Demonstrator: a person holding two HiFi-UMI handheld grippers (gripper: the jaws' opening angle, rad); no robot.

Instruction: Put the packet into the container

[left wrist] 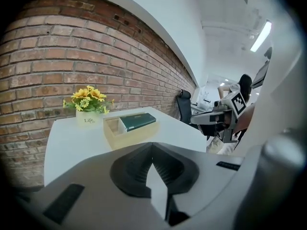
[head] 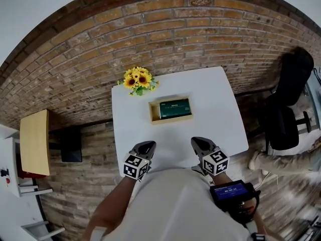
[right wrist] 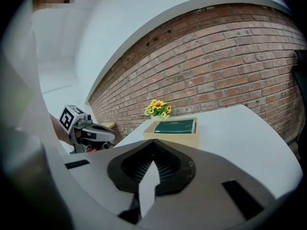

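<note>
The dark green packet (head: 174, 108) already lies inside the shallow wooden container (head: 153, 112), straight ahead of both pairs of jaws and well beyond their tips, so the placing step looks finished and nothing of the task seems left to carry. The left gripper (head: 146, 146) has its jaws together with nothing between them, and the right gripper (head: 200, 143) also has its jaws pressed shut on nothing; each gripper view shows the ribbed pads meeting at the tip over bare white table (head: 213, 92). Both hang at the near edge, side by side and apart from each other. If any move is called for, it is probably only a check that the packet sits fully below the rim, which would mean reaching forward past the tips and opening the jaws first. From the left gripper view the packet seems to lean toward the far side of the container, with a gap beside it on the left, but whether it rests flat on the floor of the box cannot be told. Its print is too small to read. A pot of yellow flowers (head: 138, 79) stands beyond the container, left of the line of the jaws. The person's own body covers the table's near edge in the head view, and each gripper's body fills the lower half of its own view.
</note>
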